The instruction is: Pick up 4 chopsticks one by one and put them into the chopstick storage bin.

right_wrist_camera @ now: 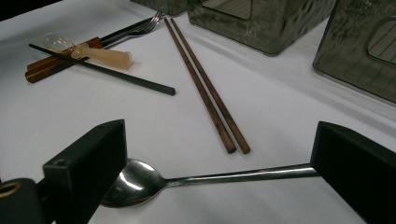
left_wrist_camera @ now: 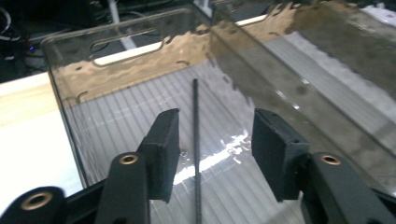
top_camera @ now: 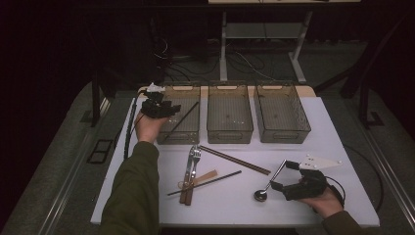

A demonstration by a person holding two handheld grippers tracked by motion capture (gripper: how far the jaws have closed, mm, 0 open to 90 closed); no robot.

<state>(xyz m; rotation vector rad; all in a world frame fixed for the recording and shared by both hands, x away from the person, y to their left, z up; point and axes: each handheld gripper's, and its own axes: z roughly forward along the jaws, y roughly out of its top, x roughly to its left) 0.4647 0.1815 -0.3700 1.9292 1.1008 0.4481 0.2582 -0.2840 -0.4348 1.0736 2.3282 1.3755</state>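
Note:
My left gripper [top_camera: 172, 108] [left_wrist_camera: 215, 126] hovers over the left clear bin [top_camera: 182, 88] [left_wrist_camera: 70, 102], jaws open. A black chopstick [top_camera: 182, 119] [left_wrist_camera: 196, 140] lies slanted in that bin between the pads, touching neither. At the near right, my right gripper [top_camera: 281, 175] [right_wrist_camera: 219, 133] is low over the white table [top_camera: 313, 147], jaws wide open. A metal spoon [top_camera: 270, 182] [right_wrist_camera: 140, 182] lies on the table between them, its handle end at the right jaw.
Two more clear bins, middle [top_camera: 230, 88] and right [top_camera: 281, 88], line the back. A brown chopstick pair [top_camera: 235, 160] [right_wrist_camera: 205, 88], a second black chopstick [top_camera: 205, 182] [right_wrist_camera: 107, 70], wood-handled forks [top_camera: 195, 156] [right_wrist_camera: 135, 28] and a pale-handled spoon [top_camera: 208, 176] [right_wrist_camera: 105, 57] lie mid-table.

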